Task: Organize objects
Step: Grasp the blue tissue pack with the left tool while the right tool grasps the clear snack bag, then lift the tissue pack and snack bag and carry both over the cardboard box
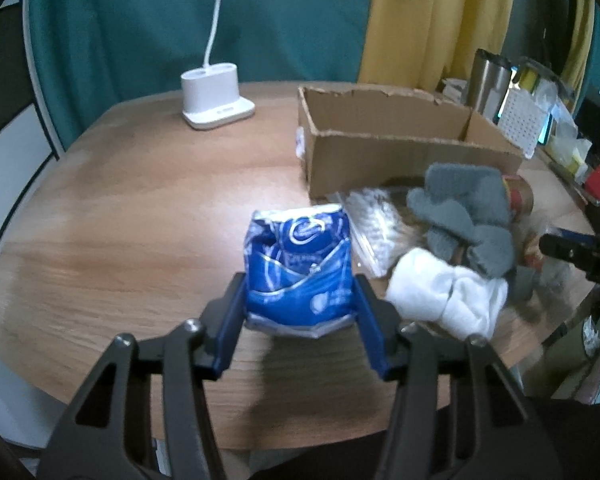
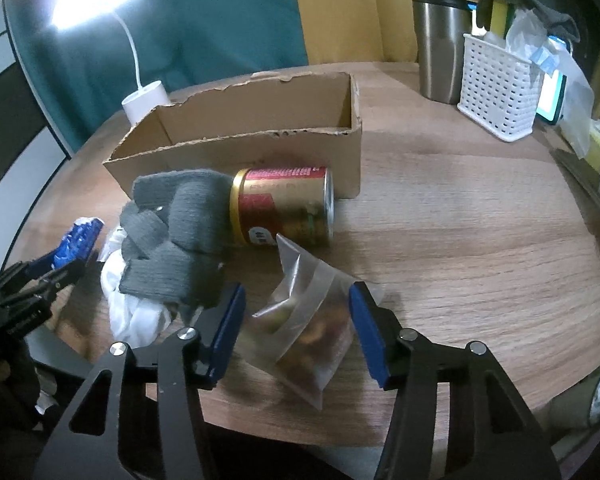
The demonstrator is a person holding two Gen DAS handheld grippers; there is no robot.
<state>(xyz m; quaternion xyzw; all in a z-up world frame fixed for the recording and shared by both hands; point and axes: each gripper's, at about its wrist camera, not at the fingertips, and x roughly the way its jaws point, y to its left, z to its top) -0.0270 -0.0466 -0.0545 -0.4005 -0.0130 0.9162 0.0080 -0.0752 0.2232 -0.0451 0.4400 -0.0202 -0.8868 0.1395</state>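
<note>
A blue packet [image 1: 298, 268] is clamped between the jaws of the left gripper [image 1: 300, 312], its lower part pinched by both pads, above the wooden table [image 1: 120, 220]. A clear bag [image 2: 304, 332] of snacks is gripped between the jaws of the right gripper [image 2: 298, 328]. Beyond those jaws a red-and-gold can [image 2: 284, 206] is seen lying on its side, with grey gloves [image 2: 176, 236] and white cloth [image 2: 136, 316] to their left. Farther ahead an open cardboard box [image 2: 240, 144] is set.

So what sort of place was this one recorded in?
Most likely a home, at a round wooden table: curtains hang behind it, with a desk lamp, a steel travel mug and a white basket of household bits on top.
</note>
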